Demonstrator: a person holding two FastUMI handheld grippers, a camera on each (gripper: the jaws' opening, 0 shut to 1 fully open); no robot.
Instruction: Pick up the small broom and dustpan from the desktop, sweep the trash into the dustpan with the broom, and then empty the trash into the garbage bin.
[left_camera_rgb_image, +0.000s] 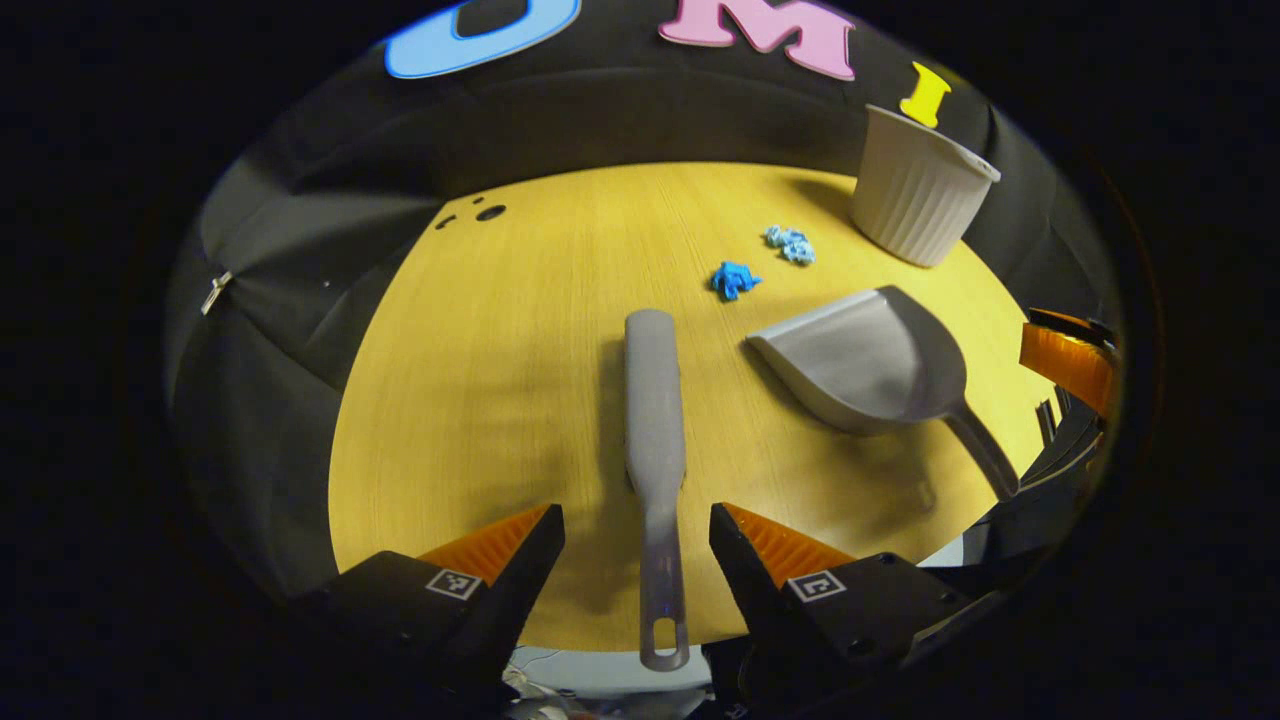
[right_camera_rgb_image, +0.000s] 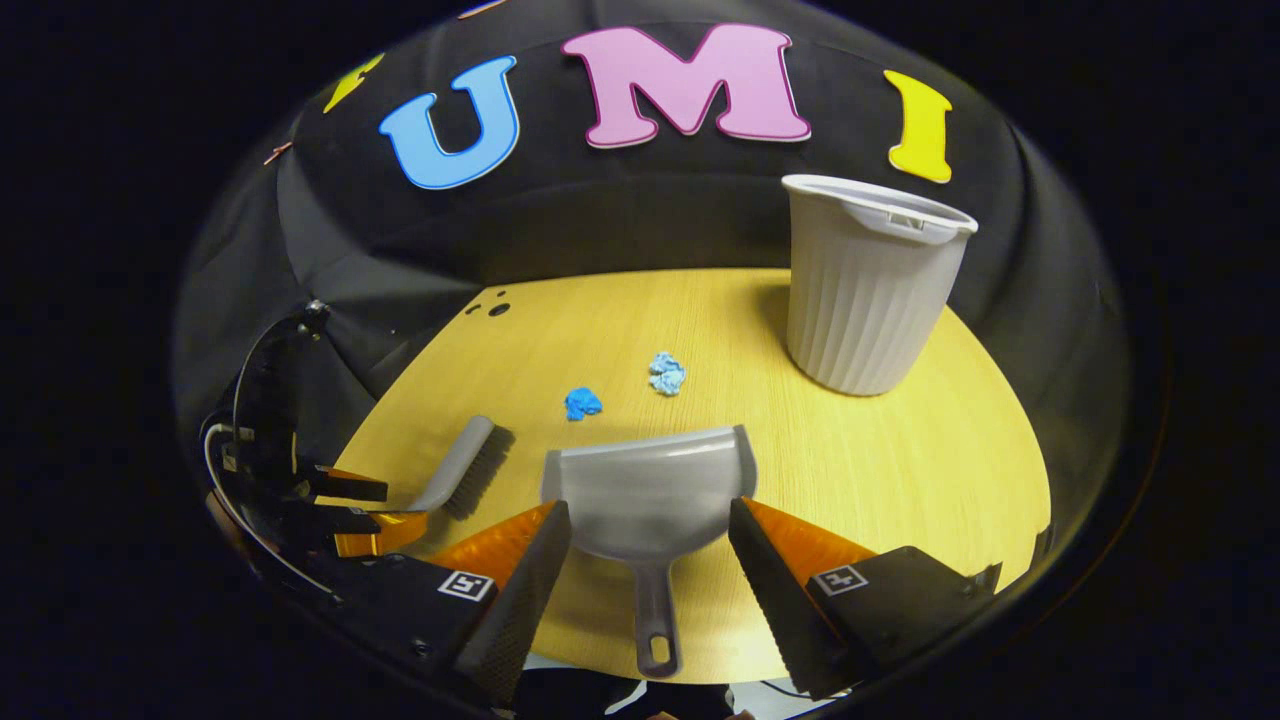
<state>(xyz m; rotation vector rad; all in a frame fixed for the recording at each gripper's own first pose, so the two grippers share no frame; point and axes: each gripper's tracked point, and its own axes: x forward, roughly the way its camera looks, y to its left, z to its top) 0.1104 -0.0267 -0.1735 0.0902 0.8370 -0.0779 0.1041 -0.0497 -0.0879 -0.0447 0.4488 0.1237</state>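
A grey small broom (left_camera_rgb_image: 655, 400) lies on the wooden desktop (left_camera_rgb_image: 480, 380), its handle running back between the fingers of my left gripper (left_camera_rgb_image: 636, 522), which is open with a gap on each side. To its right lies the grey dustpan (left_camera_rgb_image: 870, 365). The dustpan (right_camera_rgb_image: 650, 490) points its mouth away, and its handle runs back between the fingers of my open right gripper (right_camera_rgb_image: 650, 508), which do not press on it. Two crumpled blue paper wads (right_camera_rgb_image: 582, 403) (right_camera_rgb_image: 666, 373) lie just beyond the pan. The broom (right_camera_rgb_image: 470, 465) rests at the left, by the left gripper (right_camera_rgb_image: 340, 500).
A white ribbed garbage bin (right_camera_rgb_image: 865, 285) stands upright at the back right of the desktop (right_camera_rgb_image: 900, 480), beyond the wads. Small cable holes (left_camera_rgb_image: 490, 212) sit at the far left of the top. The right gripper (left_camera_rgb_image: 1070, 360) shows by the table's right edge.
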